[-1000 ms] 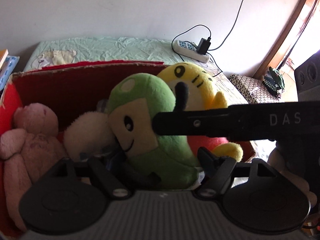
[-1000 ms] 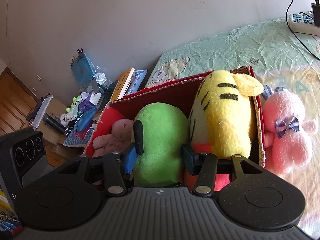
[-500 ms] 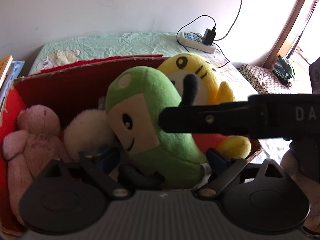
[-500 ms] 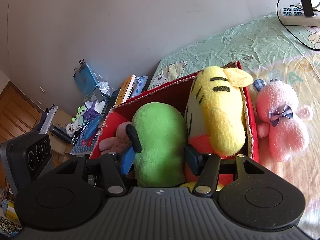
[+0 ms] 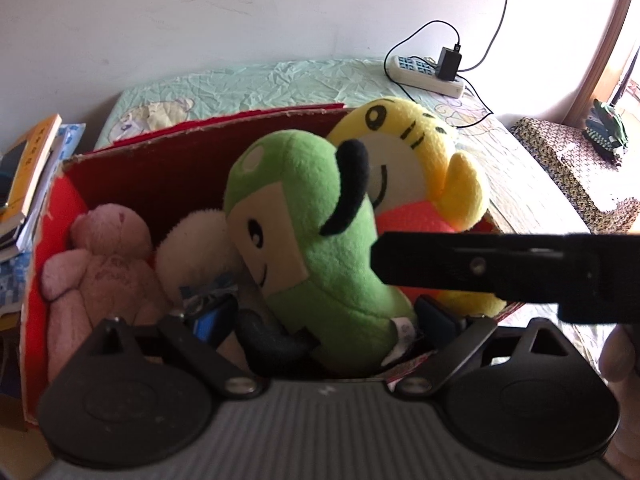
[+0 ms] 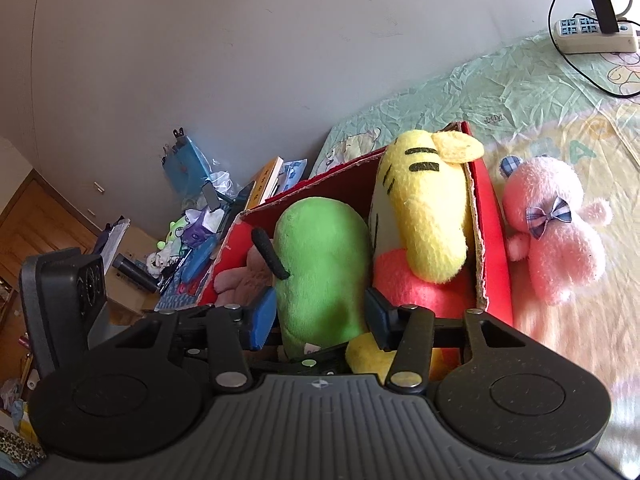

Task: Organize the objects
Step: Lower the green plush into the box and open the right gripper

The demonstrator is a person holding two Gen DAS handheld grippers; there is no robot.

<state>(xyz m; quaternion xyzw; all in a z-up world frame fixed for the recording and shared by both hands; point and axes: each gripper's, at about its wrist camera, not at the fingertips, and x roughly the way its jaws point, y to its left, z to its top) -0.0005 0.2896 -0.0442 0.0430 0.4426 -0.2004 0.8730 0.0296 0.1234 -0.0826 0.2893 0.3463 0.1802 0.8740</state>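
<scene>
A red cardboard box (image 5: 192,152) on the bed holds a green plush (image 5: 316,240), a yellow tiger plush (image 5: 416,152), a white plush (image 5: 196,244) and a pale pink bear (image 5: 100,252). My left gripper (image 5: 324,320) stands open around the green plush's lower end. My right gripper (image 6: 320,316) is also open, its blue pads on either side of the green plush (image 6: 320,264), next to the tiger (image 6: 424,208). A pink bear with a checked bow (image 6: 556,232) lies on the bed outside the box (image 6: 488,240), to its right.
A power strip (image 5: 424,72) with a charger and cables lies on the bed (image 5: 280,80) by the wall. Books (image 5: 28,168) are stacked left of the box. A cluttered desk (image 6: 180,240) stands beyond it. The right gripper's body (image 5: 500,268) crosses the left wrist view.
Both grippers have drawn back and up from the box. The green plush has tilted over to the left. The right gripper's fingers have spread a little wider.
</scene>
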